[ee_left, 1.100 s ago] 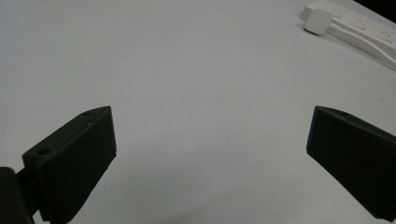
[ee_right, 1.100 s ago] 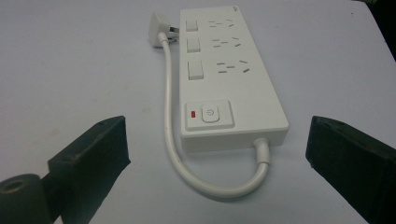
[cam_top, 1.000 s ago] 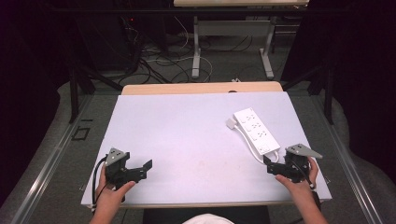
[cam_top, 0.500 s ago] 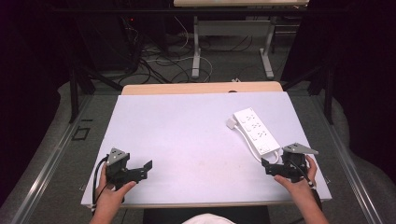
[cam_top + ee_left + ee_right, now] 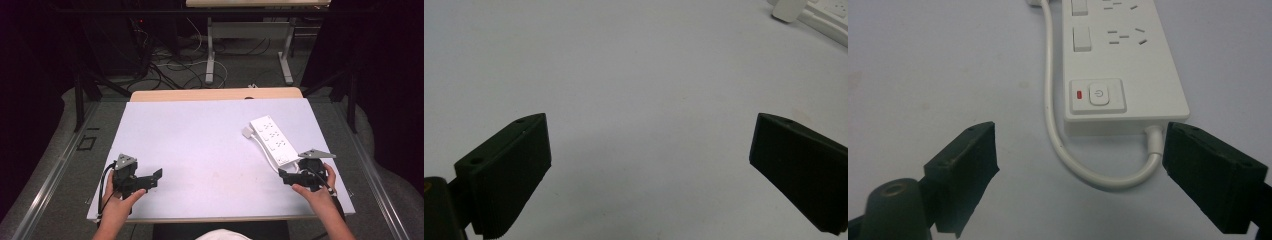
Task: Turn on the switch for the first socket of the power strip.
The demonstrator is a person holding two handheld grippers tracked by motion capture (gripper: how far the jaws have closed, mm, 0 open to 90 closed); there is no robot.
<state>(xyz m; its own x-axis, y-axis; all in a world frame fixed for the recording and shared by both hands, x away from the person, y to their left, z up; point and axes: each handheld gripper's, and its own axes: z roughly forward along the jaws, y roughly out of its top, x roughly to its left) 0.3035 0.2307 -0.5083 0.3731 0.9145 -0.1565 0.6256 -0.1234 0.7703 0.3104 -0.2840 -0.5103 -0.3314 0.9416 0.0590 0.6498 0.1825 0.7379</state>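
White plastic power strip (image 5: 272,140) flat on the pale bench (image 5: 200,145), right half, angled; far end cut off in the right gripper view, sockets small and hard to read from above. Cord (image 5: 1083,170) looping out of the near end, between the spread jaws of the right gripper (image 5: 292,176), just narrowing, touching nothing. Left gripper (image 5: 150,179) near the front edge, jaws wide apart over bare, smooth surface. Plenty of open room mid-bench.
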